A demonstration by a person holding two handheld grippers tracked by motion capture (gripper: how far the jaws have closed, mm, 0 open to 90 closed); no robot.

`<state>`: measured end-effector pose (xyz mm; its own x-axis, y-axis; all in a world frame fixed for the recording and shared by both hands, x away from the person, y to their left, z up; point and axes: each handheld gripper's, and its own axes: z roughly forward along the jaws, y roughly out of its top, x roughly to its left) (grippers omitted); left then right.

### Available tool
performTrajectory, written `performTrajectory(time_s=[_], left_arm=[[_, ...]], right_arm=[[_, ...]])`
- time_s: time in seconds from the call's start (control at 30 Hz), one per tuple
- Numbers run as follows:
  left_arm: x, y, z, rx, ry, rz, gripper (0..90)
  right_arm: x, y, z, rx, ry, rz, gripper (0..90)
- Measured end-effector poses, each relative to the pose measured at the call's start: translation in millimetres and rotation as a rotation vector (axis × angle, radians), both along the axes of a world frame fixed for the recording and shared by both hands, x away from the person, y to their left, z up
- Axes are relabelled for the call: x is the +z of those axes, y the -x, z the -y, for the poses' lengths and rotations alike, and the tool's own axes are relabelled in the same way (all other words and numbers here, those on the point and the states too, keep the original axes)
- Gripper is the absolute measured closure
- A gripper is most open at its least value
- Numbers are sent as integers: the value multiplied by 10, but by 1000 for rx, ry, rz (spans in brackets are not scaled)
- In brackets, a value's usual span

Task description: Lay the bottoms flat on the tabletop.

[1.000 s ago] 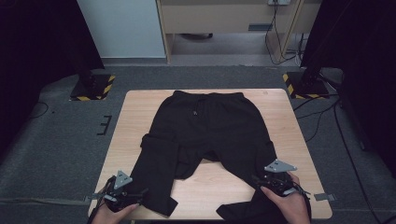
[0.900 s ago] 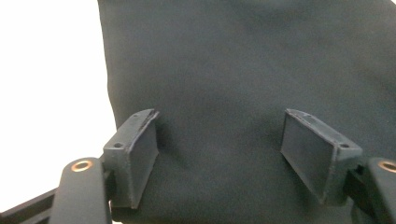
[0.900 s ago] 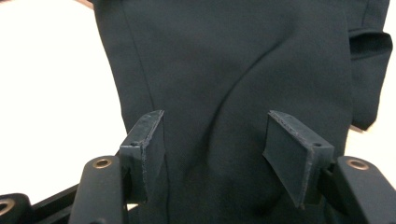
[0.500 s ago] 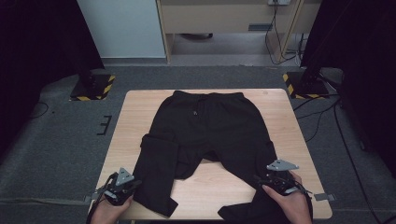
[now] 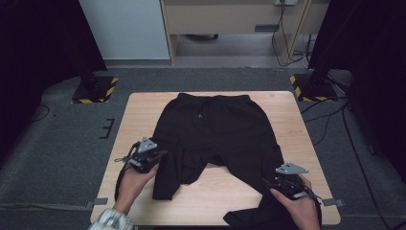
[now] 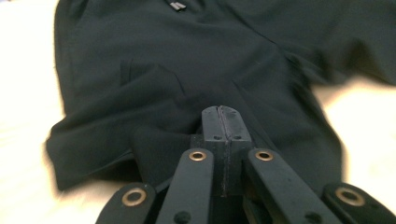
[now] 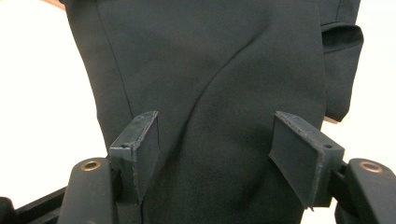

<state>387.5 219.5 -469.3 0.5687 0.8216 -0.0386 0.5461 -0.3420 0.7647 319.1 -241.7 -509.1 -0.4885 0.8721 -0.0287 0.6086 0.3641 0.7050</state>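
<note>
A light wooden table (image 5: 143, 108) stands on grey carpet (image 5: 62, 139), with yellow-black striped bases (image 5: 95, 91) behind it.

We're looking at a lab-style recording bay: a lone wooden table (image 5: 143, 110) at centre frame on grey carpet (image 5: 62, 143), hazard-striped stand bases (image 5: 95, 91) at both upper corners, black curtains (image 5: 38, 43) down the sides, cables (image 5: 330, 120) trailing at right.

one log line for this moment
left gripper: shut on trousers | right gripper: open over trouser leg | table: trousers flat
</note>
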Motion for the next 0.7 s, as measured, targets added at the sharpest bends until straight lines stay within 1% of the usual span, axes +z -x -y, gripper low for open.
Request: performTrajectory(time_s=[0.03, 0.07, 0.1, 0.13, 0.17, 0.2, 0.23, 0.27, 0.3, 0.33, 0.37, 0.4, 0.43, 0.47, 0.5, 0.53, 0.57, 0.6, 0.63, 0.67, 0.7], left_arm=[[0, 0, 0, 0, 0, 0, 898], [-144, -165, 100, 20, -49, -12, 898], [-144, -165, 100, 20, -49, -12, 898], [-228, -227, 139, 28, -84, -23, 898], [-356, -299, 166, 41, -142, -36, 897], [-356, -299, 166, 41, -142, -36, 895], [-418, -316, 163, 49, -146, -40, 895], [-443, -309, 146, 50, -138, -28, 880], [-442, -300, 131, 49, -132, -22, 828], [-392, -270, 86, 48, -103, 15, 701], [-392, -270, 86, 48, -103, 15, 622], [-298, -244, 44, 55, -55, 53, 543], [-298, -244, 44, 55, -55, 53, 519], [-207, -239, 29, 33, 28, 60, 464], [-207, -254, 47, 26, 46, 34, 422], [-229, -270, 68, 19, 49, 8, 366], [-229, -270, 68, 19, 49, 8, 299], [-302, -305, 115, -8, 45, -42, 251], [-438, -341, 197, -27, -38, -78, 232], [-502, -348, 227, -29, -48, -86, 216], [-540, -351, 243, -26, -48, -90, 205]], right_arm=[[-4, 1, -2, -2, 4, 2, 328], [-6, 2, -1, 1, 6, 2, 328], [-6, 2, -1, 1, 6, 2, 328], [-13, 6, -3, 4, 14, -1, 327], [-15, 9, -5, 5, 15, -3, 327], [-15, 9, -5, 5, 15, -3, 327], [-16, 11, -5, 6, 17, -4, 326], [-15, 11, -2, 9, 20, -3, 325], [-13, 12, -1, 7, 17, 0, 323], [-10, 8, 3, 8, 17, 1, 320], [-10, 8, 3, 8, 17, 1, 320], [-14, 3, -5, 7, 15, -2, 318], [-14, 3, -5, 7, 15, -2, 318], [-19, 1, -15, 11, 22, -6, 316], [-23, 1, -21, 15, 24, -5, 315], [-25, 3, -27, 16, 30, -3, 313], [-26, 8, -33, 15, 29, -6, 311], [-25, 13, -40, 11, 27, -13, 307], [-27, 14, -39, 13, 25, -16, 304], [-32, 10, -37, 12, 23, -12, 301], [-35, 6, -34, 11, 21, -16, 300]])
